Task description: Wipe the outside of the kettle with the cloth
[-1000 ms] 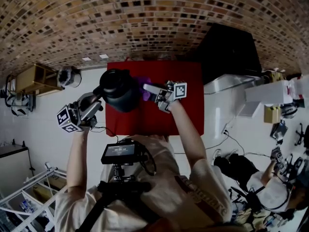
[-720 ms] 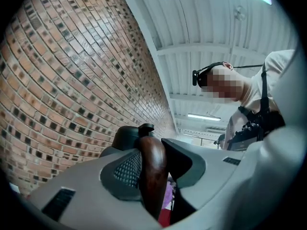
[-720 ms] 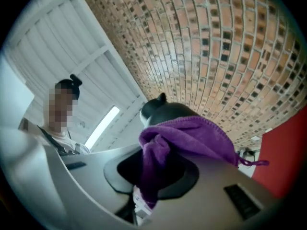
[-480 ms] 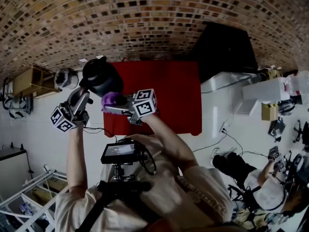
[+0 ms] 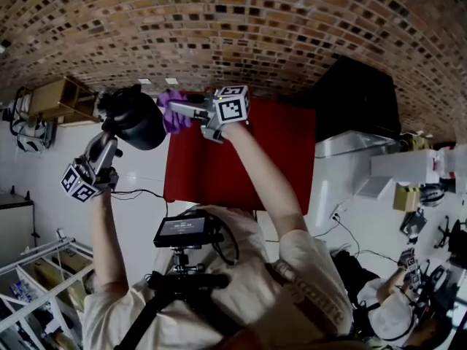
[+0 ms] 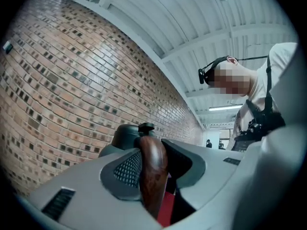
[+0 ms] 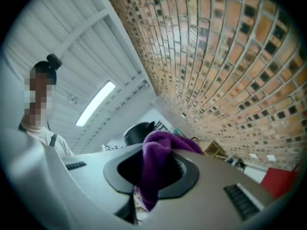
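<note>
Head view: the left gripper (image 5: 109,146) is clamped tight on the kettle's (image 5: 137,117) wooden handle (image 6: 151,171). The right gripper (image 5: 182,109) pinches the purple cloth (image 5: 171,117) just beside the kettle.

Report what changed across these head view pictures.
The left gripper swung the kettle up and to the left, from over the red mat to beyond its left edge. The right gripper followed with the purple cloth, keeping it beside the kettle. Unchanged: left shut on the kettle's handle, right shut on the cloth.
</note>
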`<state>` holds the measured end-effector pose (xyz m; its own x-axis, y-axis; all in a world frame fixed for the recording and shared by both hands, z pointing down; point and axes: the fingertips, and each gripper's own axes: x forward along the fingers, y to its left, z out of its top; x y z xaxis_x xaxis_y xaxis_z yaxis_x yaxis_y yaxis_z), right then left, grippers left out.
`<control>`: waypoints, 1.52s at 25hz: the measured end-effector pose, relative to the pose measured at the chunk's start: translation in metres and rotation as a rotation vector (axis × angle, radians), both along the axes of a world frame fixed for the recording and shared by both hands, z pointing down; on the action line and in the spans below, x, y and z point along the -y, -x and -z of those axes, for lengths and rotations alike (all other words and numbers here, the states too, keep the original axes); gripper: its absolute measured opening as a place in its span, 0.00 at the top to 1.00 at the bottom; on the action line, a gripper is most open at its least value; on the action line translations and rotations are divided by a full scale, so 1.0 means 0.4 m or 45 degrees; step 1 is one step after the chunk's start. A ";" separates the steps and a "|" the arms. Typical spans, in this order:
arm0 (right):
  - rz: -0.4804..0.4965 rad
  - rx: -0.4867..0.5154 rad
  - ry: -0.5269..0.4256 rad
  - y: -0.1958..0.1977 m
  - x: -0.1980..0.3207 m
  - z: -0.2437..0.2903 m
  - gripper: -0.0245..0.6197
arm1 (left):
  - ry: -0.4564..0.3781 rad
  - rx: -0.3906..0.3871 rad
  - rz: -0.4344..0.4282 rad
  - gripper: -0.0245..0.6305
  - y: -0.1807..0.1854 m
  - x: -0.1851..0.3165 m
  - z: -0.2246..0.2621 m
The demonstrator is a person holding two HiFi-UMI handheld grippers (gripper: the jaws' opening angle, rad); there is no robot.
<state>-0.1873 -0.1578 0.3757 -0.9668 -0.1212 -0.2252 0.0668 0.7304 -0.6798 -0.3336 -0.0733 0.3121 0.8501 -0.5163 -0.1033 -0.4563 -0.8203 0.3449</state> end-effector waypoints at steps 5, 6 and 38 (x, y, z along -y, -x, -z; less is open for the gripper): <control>0.076 0.171 0.197 0.077 0.156 -0.025 0.85 | -0.019 -0.029 -0.085 0.78 -0.004 -0.055 0.030; 0.146 0.225 0.272 0.102 0.151 -0.042 0.85 | -0.019 -0.048 -0.101 0.78 -0.014 -0.063 0.034; -0.150 0.334 0.390 -0.073 -0.131 -0.229 0.84 | -0.028 -0.222 0.013 0.78 -0.029 0.036 0.091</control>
